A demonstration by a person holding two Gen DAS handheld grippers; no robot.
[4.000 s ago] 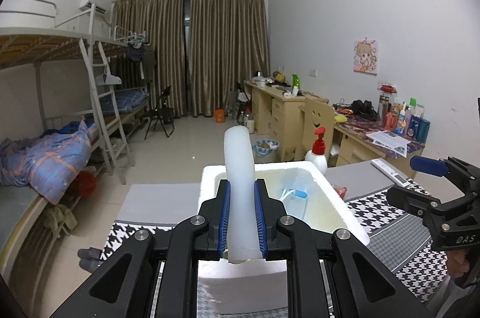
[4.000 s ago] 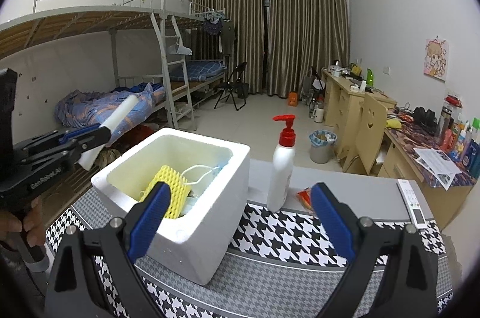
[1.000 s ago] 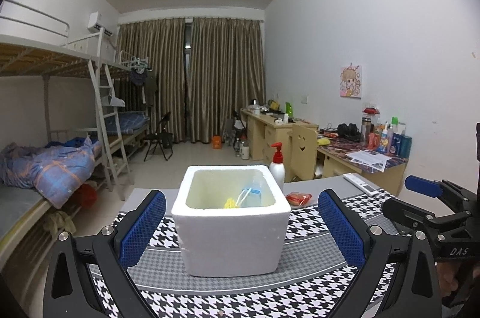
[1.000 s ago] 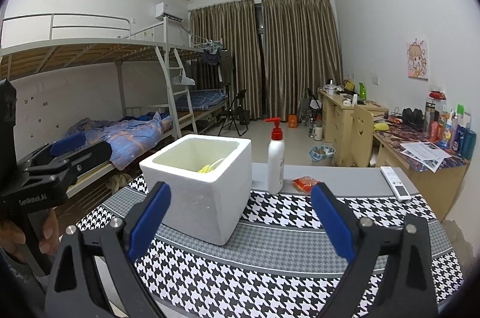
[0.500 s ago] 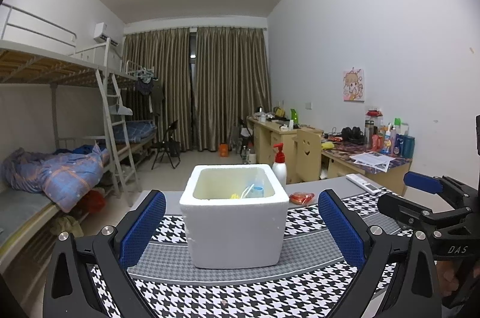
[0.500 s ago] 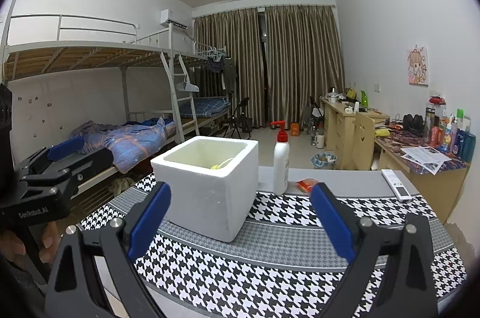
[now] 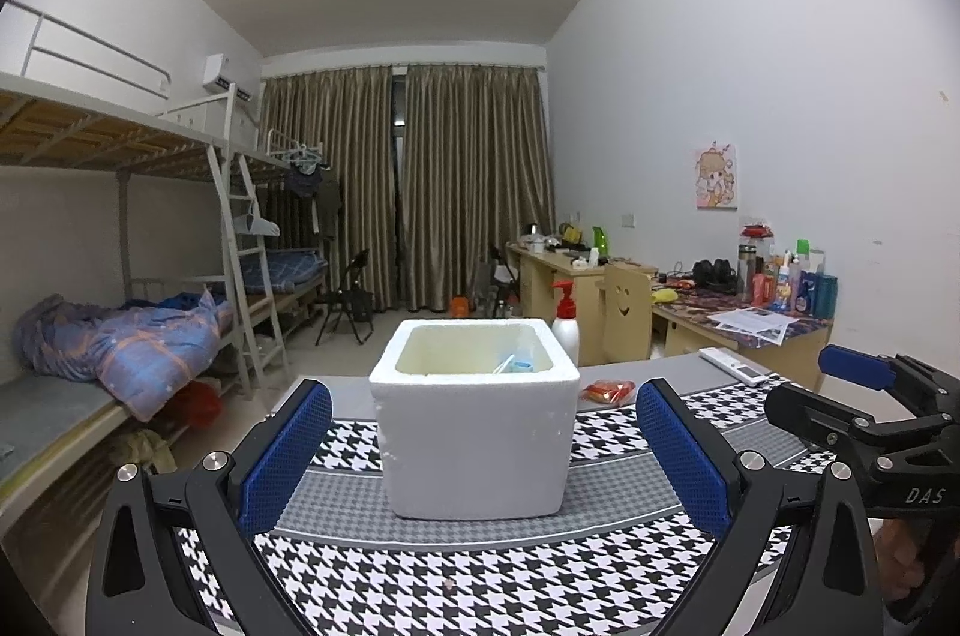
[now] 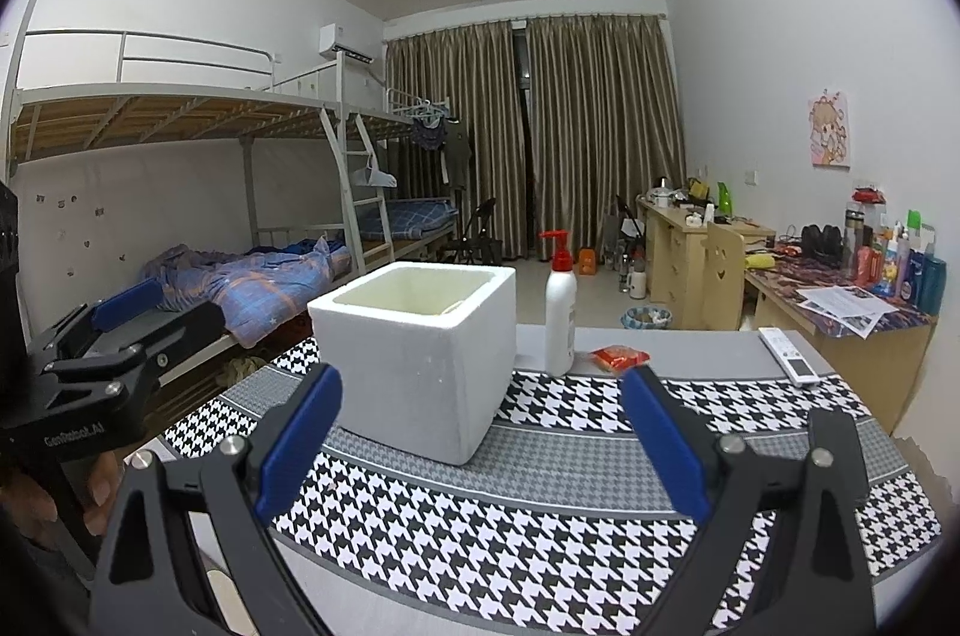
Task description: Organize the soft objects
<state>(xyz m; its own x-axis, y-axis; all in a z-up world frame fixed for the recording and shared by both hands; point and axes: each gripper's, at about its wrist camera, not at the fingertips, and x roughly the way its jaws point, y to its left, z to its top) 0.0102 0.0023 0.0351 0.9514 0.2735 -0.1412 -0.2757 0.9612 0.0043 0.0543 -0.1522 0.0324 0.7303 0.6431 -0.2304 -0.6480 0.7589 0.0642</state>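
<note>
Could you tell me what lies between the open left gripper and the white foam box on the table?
Nothing but houndstooth tablecloth: in the left wrist view, the left gripper faces the foam box across bare cloth.

Left gripper [image 7: 483, 447] is no longer clamping the white foam strip; its jaws are standing wide and empty. Both it and right gripper [image 8: 480, 438] are sitting farther back from foam box [image 7: 474, 432].
</note>
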